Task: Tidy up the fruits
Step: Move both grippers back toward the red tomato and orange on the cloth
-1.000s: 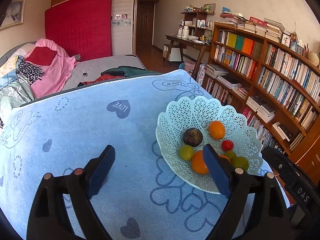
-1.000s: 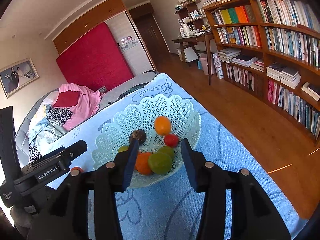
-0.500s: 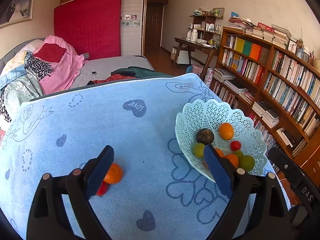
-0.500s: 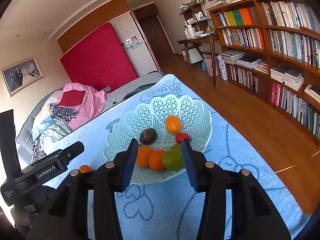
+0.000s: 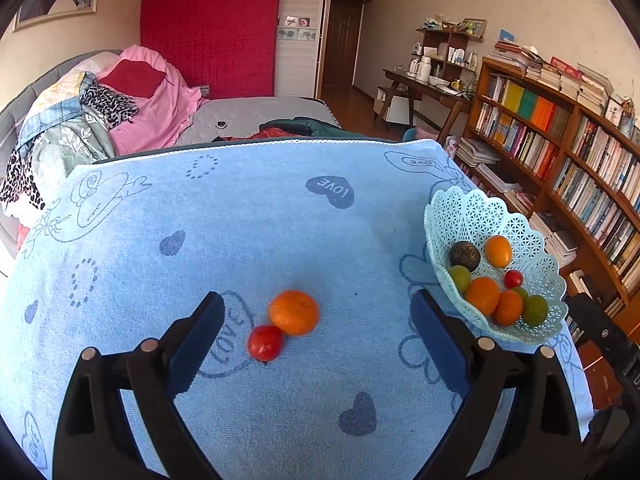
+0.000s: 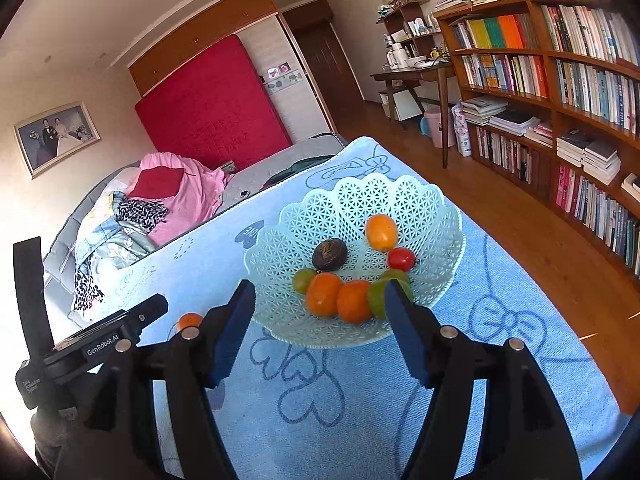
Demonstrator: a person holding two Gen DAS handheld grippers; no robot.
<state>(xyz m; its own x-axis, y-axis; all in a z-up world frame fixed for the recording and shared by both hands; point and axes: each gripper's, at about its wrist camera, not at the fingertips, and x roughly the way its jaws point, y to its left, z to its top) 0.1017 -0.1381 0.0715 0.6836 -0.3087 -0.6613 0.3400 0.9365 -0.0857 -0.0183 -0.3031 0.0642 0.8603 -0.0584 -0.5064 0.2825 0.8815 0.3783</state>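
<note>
A pale-green lattice plastic basket (image 6: 424, 204) of mixed fruit sits near the right edge of a blue heart-printed towel (image 5: 248, 216), whose wide middle lies bare. On the cloth a round orange tangerine (image 5: 294, 312) touches a small red tomato (image 5: 265, 343). The left gripper (image 5: 316, 322) tilts down over the pair, jaws wide and just opening, gripping nothing. The right gripper (image 6: 320, 300), before the basket's near rim, has just been opening and is empty.

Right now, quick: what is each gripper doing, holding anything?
Left gripper: open, jaws just widened, empty; orange and tomato lie on the cloth ahead.
Right gripper: open, jaws just widened, empty, before the basket.
</note>
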